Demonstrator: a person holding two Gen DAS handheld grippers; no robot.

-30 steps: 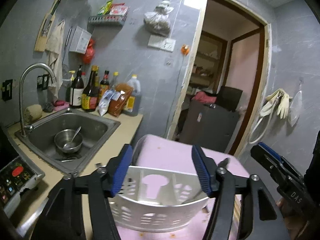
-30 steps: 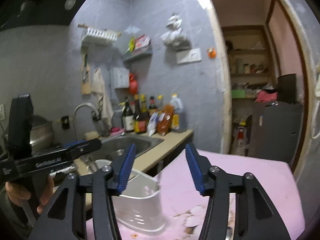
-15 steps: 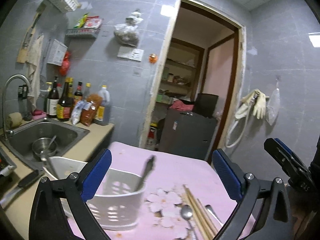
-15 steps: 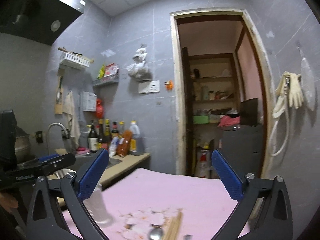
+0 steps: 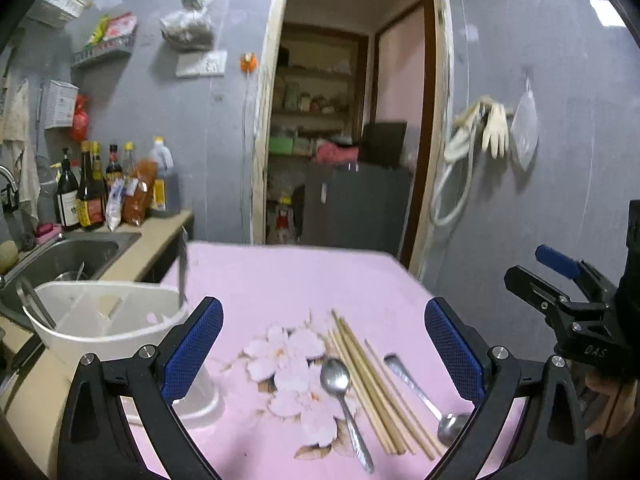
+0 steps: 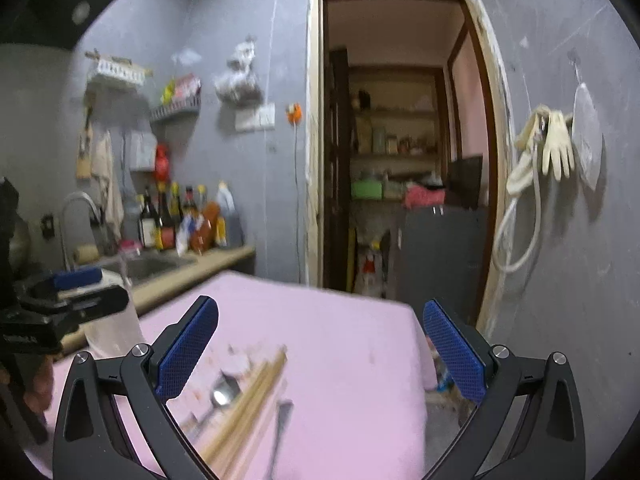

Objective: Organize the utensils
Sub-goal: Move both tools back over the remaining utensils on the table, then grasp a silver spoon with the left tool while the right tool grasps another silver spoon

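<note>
A bundle of wooden chopsticks [image 5: 372,384] lies on the pink table [image 5: 280,276], with one metal spoon [image 5: 344,392] to its left and another spoon [image 5: 424,396] to its right. A white utensil holder [image 5: 100,320] stands at the table's left edge with a dark utensil [image 5: 183,268] upright in it. My left gripper [image 5: 324,356] is open and empty above the utensils. My right gripper [image 6: 320,352] is open and empty; the chopsticks [image 6: 244,404] and a spoon [image 6: 222,394] show blurred below it.
A steel sink [image 5: 60,256] with a bowl and a row of sauce bottles [image 5: 92,196] sit on the counter to the left. An open doorway [image 5: 348,140] lies beyond the table. Gloves and a hose [image 5: 480,140] hang on the right wall.
Both grippers have opened wide and swung right, away from the white holder toward the chopsticks and spoons. The holder has shifted to the left edge of the left wrist view.
</note>
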